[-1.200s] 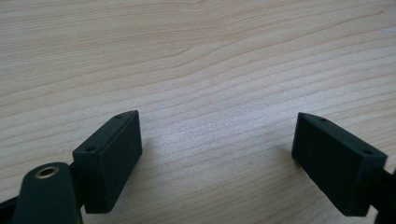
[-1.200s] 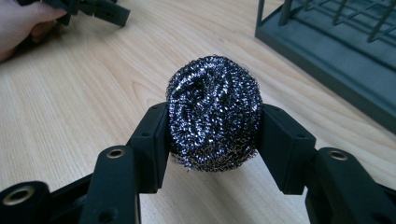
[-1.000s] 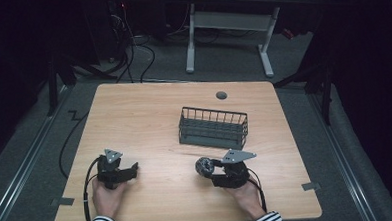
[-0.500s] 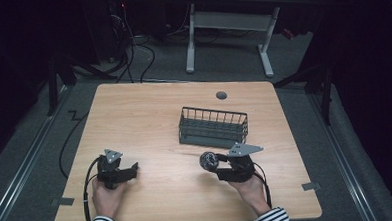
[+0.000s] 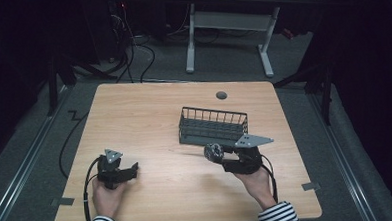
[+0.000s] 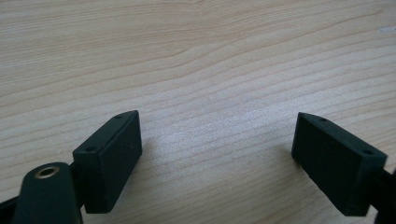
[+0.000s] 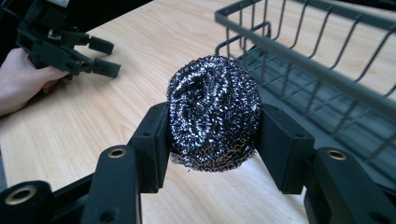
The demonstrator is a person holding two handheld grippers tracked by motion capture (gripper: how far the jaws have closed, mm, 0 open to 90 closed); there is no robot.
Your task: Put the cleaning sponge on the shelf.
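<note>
The right gripper (image 7: pixel 212 123) has its jaws clamped on both sides of the steel wool scourer (image 7: pixel 214 112), holding it clear above the table (image 5: pixel 149 112) just beside the wire basket (image 5: pixel 212 126). The left gripper (image 5: pixel 129 172) rests on the wood with its jaws spread wide and empty.

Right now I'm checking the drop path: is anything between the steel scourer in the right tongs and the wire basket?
Nothing loose lies between them. The steel scourer, clamped in the right tongs, is just short of the wire basket; its near wall is the one barrier, so the scourer must pass over that rim.
</note>
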